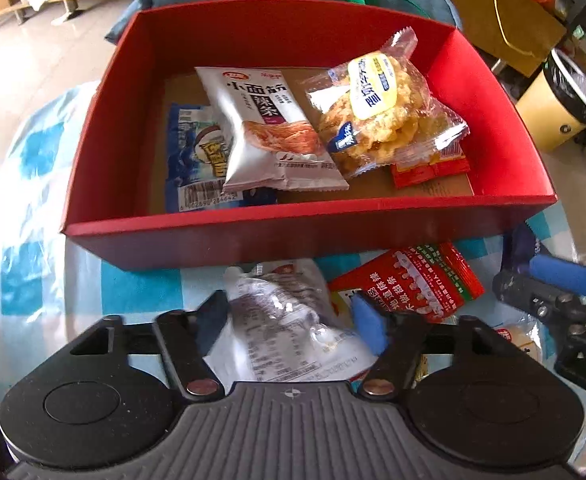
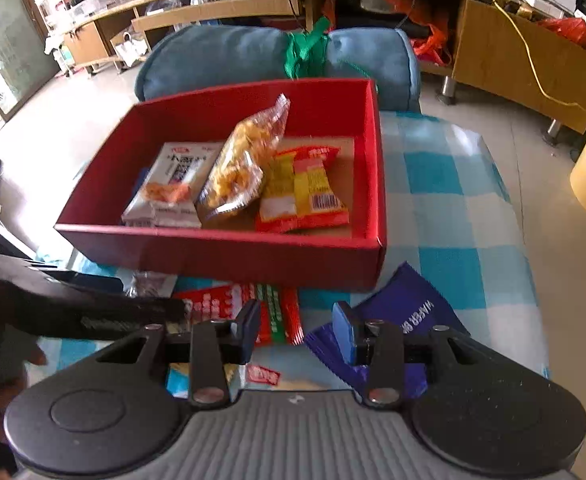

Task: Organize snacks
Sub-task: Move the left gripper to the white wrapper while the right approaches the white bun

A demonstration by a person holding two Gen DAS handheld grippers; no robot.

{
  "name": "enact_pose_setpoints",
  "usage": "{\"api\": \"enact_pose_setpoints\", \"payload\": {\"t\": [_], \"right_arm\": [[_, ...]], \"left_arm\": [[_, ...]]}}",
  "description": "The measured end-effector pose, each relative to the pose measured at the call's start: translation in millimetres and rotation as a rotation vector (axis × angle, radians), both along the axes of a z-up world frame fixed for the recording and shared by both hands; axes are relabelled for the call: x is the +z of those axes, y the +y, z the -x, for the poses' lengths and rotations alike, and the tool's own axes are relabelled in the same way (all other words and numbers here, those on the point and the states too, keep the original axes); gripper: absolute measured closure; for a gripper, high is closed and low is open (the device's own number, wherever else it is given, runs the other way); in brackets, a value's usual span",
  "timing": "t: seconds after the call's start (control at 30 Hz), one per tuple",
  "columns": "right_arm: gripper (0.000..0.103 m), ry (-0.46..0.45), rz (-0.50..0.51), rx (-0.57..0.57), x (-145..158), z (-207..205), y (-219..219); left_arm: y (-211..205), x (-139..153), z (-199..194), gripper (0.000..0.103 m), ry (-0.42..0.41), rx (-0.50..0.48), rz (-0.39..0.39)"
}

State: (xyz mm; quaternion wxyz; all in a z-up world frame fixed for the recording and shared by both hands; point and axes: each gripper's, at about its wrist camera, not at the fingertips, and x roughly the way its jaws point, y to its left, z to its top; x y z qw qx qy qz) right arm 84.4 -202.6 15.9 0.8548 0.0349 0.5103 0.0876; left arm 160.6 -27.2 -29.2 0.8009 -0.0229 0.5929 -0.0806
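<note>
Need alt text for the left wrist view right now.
The left gripper straddles a silver snack packet on the checked cloth, just before a red box holding several snacks. A red packet lies beside it.

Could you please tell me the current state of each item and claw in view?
Red cardboard box: open, lidless, holding snacks.
Crinkled silver foil packet: between the left claw's fingers.
Left claw: closed on that packet.
Right claw: open, empty.
Purple wafer wrapper: outside box, on cloth.
</note>
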Motion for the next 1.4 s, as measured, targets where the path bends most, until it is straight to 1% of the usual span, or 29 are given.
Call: {"api": "enact_pose_setpoints", "payload": {"t": [0.03,0.33,0.43,0.53,0.67,0.73,0.77,0.8,0.83,0.87,0.9,0.93,1.0,1.13,1.23,1.3,1.33,1.37,1.4], "right_arm": [[0.065,0.007,-0.008,-0.004,-1.2,0.4,-1.7],[0.065,0.020,-0.015,0.002,-0.9,11.5,-4.4],[0.065,0.046,-0.016,-0.019,-6.3,14.9,-11.5],[0.063,0.060,-0.053,-0.052,-8.4,19.8,-19.6],[0.053,0.063,-0.069,-0.066,-6.4,25.1,-19.4],[0.051,0.059,-0.076,-0.065,-3.0,28.2,-18.3],[0.046,0.059,-0.089,-0.061,-1.7,29.5,-18.3],[0.035,0.066,-0.097,-0.053,-1.9,30.0,-17.7],[0.029,0.078,-0.105,-0.036,-3.4,29.9,-16.0],[0.018,0.091,-0.110,-0.025,-6.3,28.9,-14.3],[0.015,0.105,-0.108,-0.026,-10.6,28.2,-12.8],[0.015,0.119,-0.101,-0.026,-14.8,27.3,-10.3],[0.014,0.133,-0.088,-0.021,-21.3,26.2,-5.3],[0.012,0.112,-0.031,-0.002,-25.6,27.1,6.3],[0.009,0.106,0.029,0.020,-33.3,28.5,13.9],[0.007,0.140,0.053,0.009,-44.1,26.3,15.7],[0.003,0.158,0.038,-0.006,-48.5,25.0,14.2],[0.001,0.154,0.026,-0.024,-49.9,24.5,12.3],[0.001,0.153,0.022,-0.031,-49.6,24.2,11.4]], "left_arm": [[1.4,1.5,2.1,0.040,-0.003,-0.002,0.002],[5.4,9.7,27.0,0.042,-0.026,-0.031,-0.023],[8.6,11.4,34.2,0.042,-0.027,-0.043,-0.027],[11.8,11.2,39.5,0.042,-0.022,-0.048,-0.027],[14.5,13.2,41.0,0.041,-0.021,-0.048,-0.020],[14.4,13.6,41.4,0.040,-0.018,-0.054,-0.017],[14.2,13.6,41.6,0.040,-0.018,-0.061,-0.016],[14.2,13.4,42.0,0.039,-0.018,-0.062,-0.016],[14.4,12.7,41.9,0.039,-0.019,-0.065,-0.015],[14.3,11.9,41.4,0.036,-0.017,-0.068,-0.016],[14.7,10.9,40.6,0.033,-0.014,-0.064,-0.020],[15.4,10.3,40.1,0.030,-0.014,-0.057,-0.024],[16.6,8.1,38.2,0.027,-0.011,-0.050,-0.025],[18.9,3.7,36.6,0.020,-0.008,-0.023,-0.025],[20.1,5.4,38.4,0.020,-0.016,-0.008,-0.019],[21.3,6.4,39.5,0.020,-0.018,-0.001,-0.015],[22.2,6.2,40.1,0.020,-0.013,0.006,-0.011],[23.3,5.6,40.4,0.020,-0.006,0.015,-0.006],[24.6,5.2,40.5,0.020,0.000,0.024,0.003]]}}
